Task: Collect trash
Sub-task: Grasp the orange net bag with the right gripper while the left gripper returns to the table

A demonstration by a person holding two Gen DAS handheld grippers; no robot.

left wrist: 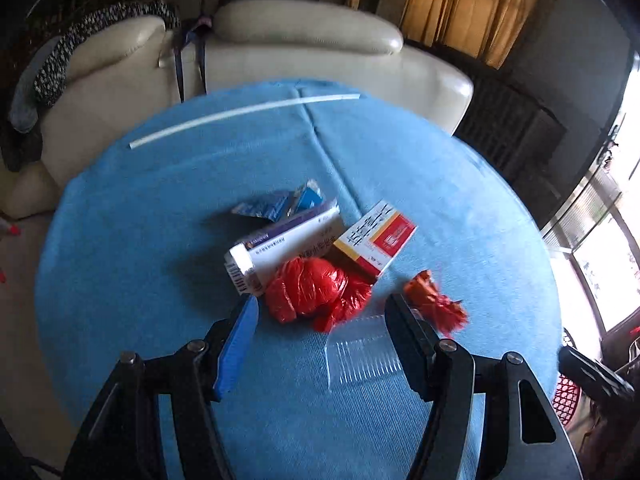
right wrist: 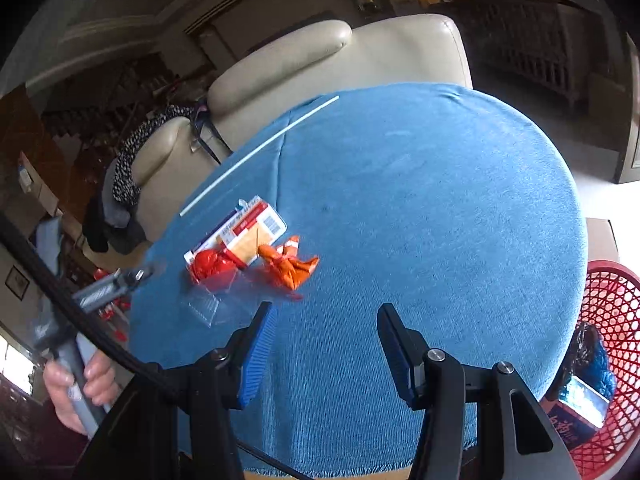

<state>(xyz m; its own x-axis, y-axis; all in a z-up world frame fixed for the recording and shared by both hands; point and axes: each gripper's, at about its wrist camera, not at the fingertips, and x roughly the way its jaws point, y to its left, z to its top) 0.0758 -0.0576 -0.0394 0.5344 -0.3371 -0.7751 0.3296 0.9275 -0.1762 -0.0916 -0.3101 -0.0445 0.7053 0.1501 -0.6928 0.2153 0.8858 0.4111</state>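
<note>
Some trash already sits in the red basket [right wrist: 612,320], right of the table [right wrist: 420,184]. I judge most remains: boxes [left wrist: 288,240], a red bag [left wrist: 316,292] and a clear tray [left wrist: 360,352] cluster mid-table. My left gripper [left wrist: 320,320] and right gripper [right wrist: 324,328] are both released, empty. Wide bare cloth lies right.

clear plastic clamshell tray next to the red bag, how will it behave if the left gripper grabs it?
The clear plastic tray looks thin and ribbed, so it probably flexes or crackles under the jaws rather than staying rigid. Likely very light; a nudge may slide it across the blue tablecloth. Its glossy surface may be slippery, and its far edge looks close to the red bag, which may shift along.
</note>
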